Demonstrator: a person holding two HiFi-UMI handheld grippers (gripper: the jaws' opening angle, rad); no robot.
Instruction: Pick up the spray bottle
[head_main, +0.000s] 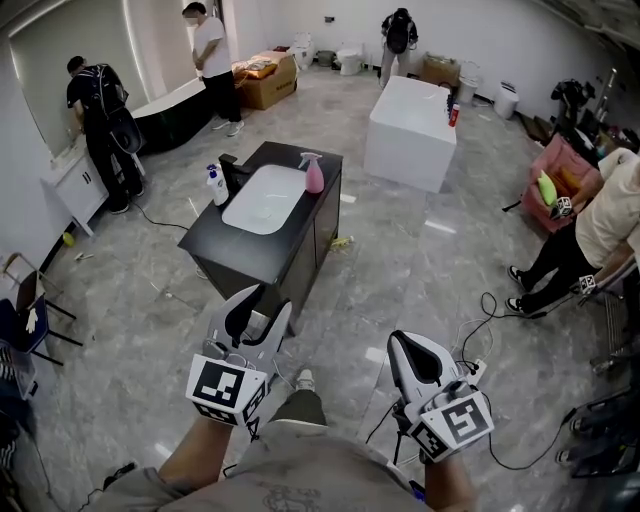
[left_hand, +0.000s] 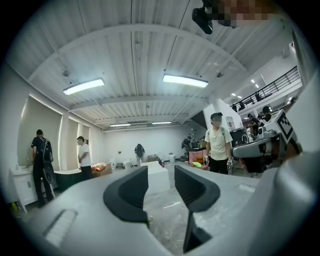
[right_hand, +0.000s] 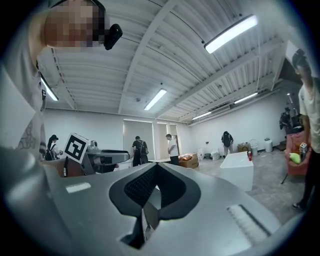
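Note:
The pink spray bottle stands upright on the black vanity counter, at the far right corner of its white basin. A white-and-blue pump bottle and a black tap stand at the basin's left. Both grippers are held low in front of me, well short of the counter and pointing upward. My left gripper is open and holds nothing. My right gripper is shut and empty. Neither gripper view shows the spray bottle.
A white rectangular block with a red can stands beyond the counter. People stand at the back left and far wall, and one sits at the right. Cables trail over the grey floor on the right.

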